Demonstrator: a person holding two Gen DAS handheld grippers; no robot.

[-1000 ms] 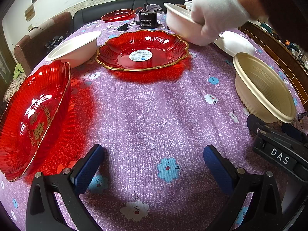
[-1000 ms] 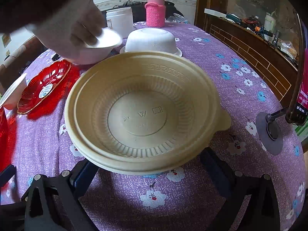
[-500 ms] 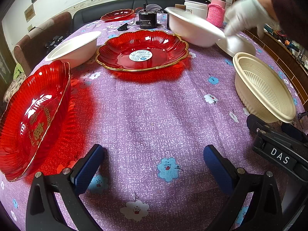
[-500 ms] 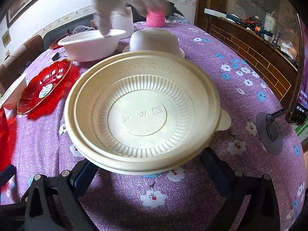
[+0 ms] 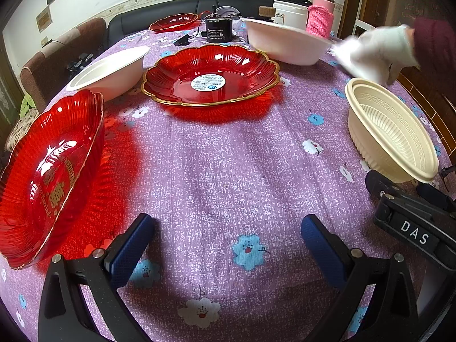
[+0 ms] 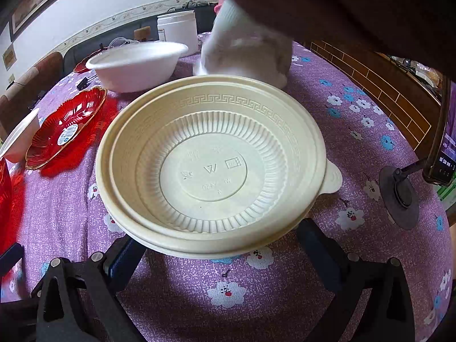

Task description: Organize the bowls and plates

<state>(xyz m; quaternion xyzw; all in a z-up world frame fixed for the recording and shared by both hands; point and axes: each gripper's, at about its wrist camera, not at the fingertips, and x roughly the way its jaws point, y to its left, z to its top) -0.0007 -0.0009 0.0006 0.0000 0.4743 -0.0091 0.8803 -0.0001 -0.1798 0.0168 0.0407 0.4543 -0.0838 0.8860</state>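
Observation:
My left gripper [image 5: 228, 239] is open and empty above the purple flowered tablecloth [image 5: 228, 156]. A red plate [image 5: 211, 75] lies ahead, another red plate [image 5: 48, 171] sits tilted at the left, a third red plate [image 5: 173, 22] is far back. White bowls stand at the left [image 5: 111, 71] and back right [image 5: 285, 45]. A cream ribbed bowl [image 5: 390, 134] sits at the right. My right gripper [image 6: 216, 245] is open, its fingers under the near rim of that cream bowl [image 6: 216, 156]. A white-gloved hand [image 6: 245, 54] covers an upturned white bowl behind it.
A black motor [image 5: 218, 30], a white jar [image 5: 290, 14] and a pink-sleeved flask [image 5: 320, 17] stand at the back. A phone on a stand [image 6: 439, 154] is at the right edge. Chairs and a dark sofa [image 5: 171, 17] surround the table.
The gloved hand let go of the upright white bowl at the back and moved right, onto the upturned white bowl. Both grippers stayed still.

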